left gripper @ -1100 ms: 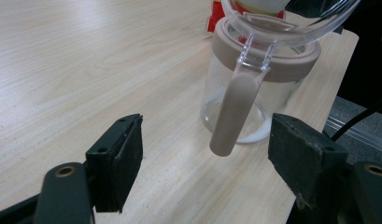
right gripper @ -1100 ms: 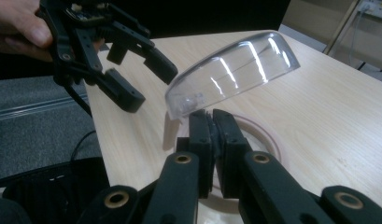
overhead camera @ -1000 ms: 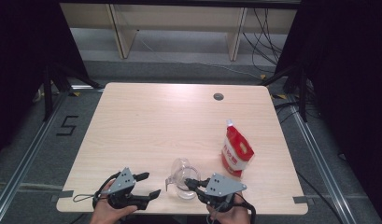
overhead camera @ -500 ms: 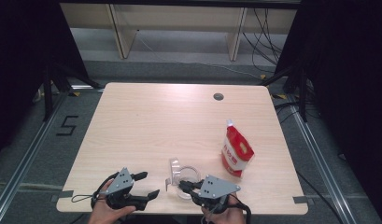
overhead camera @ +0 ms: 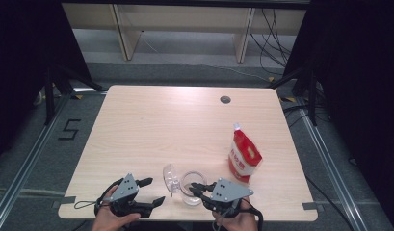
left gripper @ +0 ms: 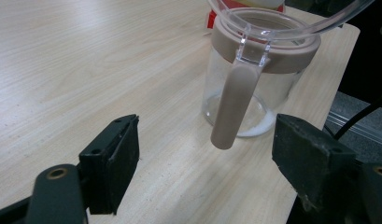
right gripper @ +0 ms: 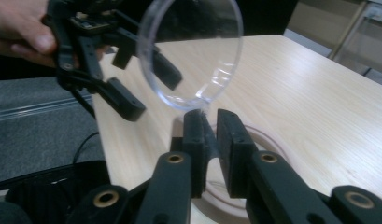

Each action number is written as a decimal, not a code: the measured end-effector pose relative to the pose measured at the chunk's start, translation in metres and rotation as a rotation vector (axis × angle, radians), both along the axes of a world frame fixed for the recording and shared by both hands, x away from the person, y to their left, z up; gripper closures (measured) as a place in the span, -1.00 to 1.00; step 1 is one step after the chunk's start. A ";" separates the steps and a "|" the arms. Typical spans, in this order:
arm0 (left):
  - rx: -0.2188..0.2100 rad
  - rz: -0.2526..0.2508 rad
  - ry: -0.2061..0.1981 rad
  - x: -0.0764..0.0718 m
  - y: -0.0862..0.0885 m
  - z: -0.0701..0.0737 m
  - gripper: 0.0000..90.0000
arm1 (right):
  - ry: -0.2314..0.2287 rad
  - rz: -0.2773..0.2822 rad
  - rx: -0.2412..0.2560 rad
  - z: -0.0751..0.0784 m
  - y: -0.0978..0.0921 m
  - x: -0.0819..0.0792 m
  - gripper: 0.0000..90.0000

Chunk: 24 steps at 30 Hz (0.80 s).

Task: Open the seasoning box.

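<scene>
A clear glass jar point(overhead camera: 190, 198) with a taupe rim point(left gripper: 265, 49) stands near the table's front edge. Its round clear lid point(overhead camera: 171, 179) is hinged up on the jar's left side. My right gripper point(overhead camera: 193, 188) reaches over the jar from the right. In the right gripper view this gripper point(right gripper: 209, 126) is shut on the lower edge of the lid point(right gripper: 191, 51). My left gripper point(overhead camera: 153, 191) is open just left of the jar. In the left gripper view the jar's taupe latch strap point(left gripper: 233, 107) hangs ahead between the wide-apart jaws of that gripper point(left gripper: 205, 140).
A red and white pouch point(overhead camera: 243, 156) stands upright to the right of the jar. The wooden table point(overhead camera: 185, 130) has a cable hole point(overhead camera: 225, 99) at the back. The front edge lies just below both hands. Shelving and cables sit on the floor beyond.
The lid has swung up and to the left off the jar's mouth, held by my right gripper, which shifted slightly left. The left gripper has barely moved.
</scene>
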<state>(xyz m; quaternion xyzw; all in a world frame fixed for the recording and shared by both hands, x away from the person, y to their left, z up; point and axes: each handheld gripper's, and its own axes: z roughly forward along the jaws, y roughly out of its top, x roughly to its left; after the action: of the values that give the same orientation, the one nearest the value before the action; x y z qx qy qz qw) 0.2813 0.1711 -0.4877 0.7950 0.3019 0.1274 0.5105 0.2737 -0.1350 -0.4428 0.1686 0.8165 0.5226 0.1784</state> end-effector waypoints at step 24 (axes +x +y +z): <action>-0.014 0.016 0.009 0.001 0.001 0.004 -0.52 | 0.033 -0.122 0.004 -0.018 -0.063 0.002 0.40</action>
<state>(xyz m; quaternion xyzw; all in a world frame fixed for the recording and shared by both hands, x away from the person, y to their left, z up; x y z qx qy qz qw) 0.2824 0.1721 -0.4837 0.7897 0.3115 0.1256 0.5134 0.2758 -0.1977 -0.4606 0.2273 0.8065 0.5093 0.1961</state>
